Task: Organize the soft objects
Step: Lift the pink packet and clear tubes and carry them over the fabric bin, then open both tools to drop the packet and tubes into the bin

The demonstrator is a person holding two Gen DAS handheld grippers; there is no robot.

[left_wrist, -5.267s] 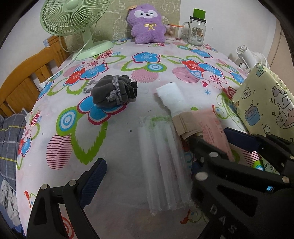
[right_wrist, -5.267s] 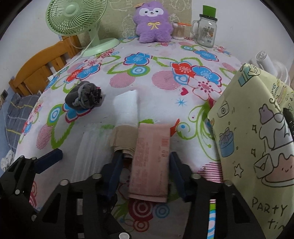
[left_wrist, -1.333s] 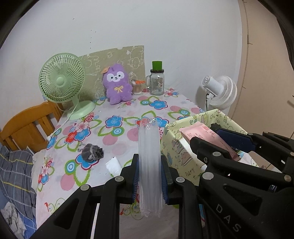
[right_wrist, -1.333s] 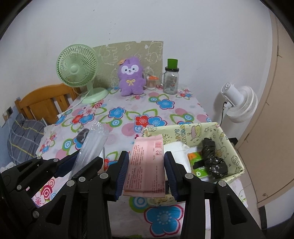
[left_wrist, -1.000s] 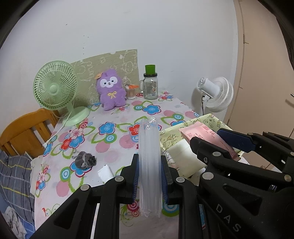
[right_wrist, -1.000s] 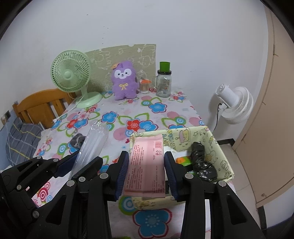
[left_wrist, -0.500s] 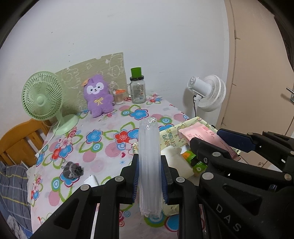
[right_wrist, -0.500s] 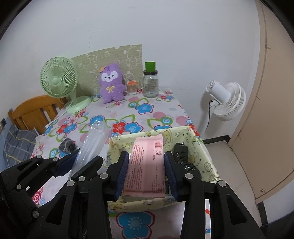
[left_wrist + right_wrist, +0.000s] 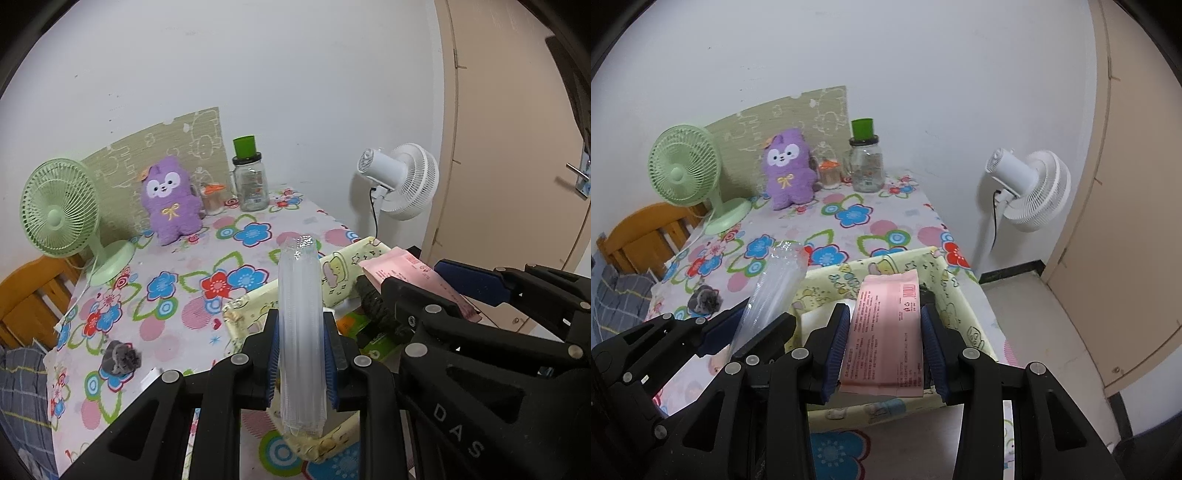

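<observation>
Left gripper [image 9: 301, 363] is clamped narrow on a clear plastic sleeve [image 9: 300, 332], pads pressing both sides; the sleeve stands up out of the jaws and sticks out below them too. Right gripper [image 9: 884, 341] is closed partway on a flat pink packet [image 9: 886, 334], blue pads tight against both long edges (barcode at the far end, small print down the face).

Both loads hang above the yellow cartoon-print fabric bin [image 9: 827, 278], which sits at the near right corner of the floral-cloth table [image 9: 849, 229]. From the right wrist view the packet lies over the bin's opening, far end near the back wall; the sleeve is just beside it on the left, over the bin's left rim. The two grippers are close side by side; whether they touch, I cannot tell.

Inside the bin: something black and crumpled [image 9: 373, 302] along the right side, a green-and-orange pack [image 9: 376, 341], a white item [image 9: 827, 314] on the left. The bin's right wall runs along the table edge, with open floor beyond and a white standing fan [image 9: 1030, 188] by the wall.

Left on the cloth: a grey drawstring pouch [image 9: 120, 360] and a small white piece [image 9: 149, 376], well apart from the bin. The far edge holds a green desk fan [image 9: 61, 214], a purple plush [image 9: 171, 201] and a glass jar with green lid [image 9: 251, 184].
</observation>
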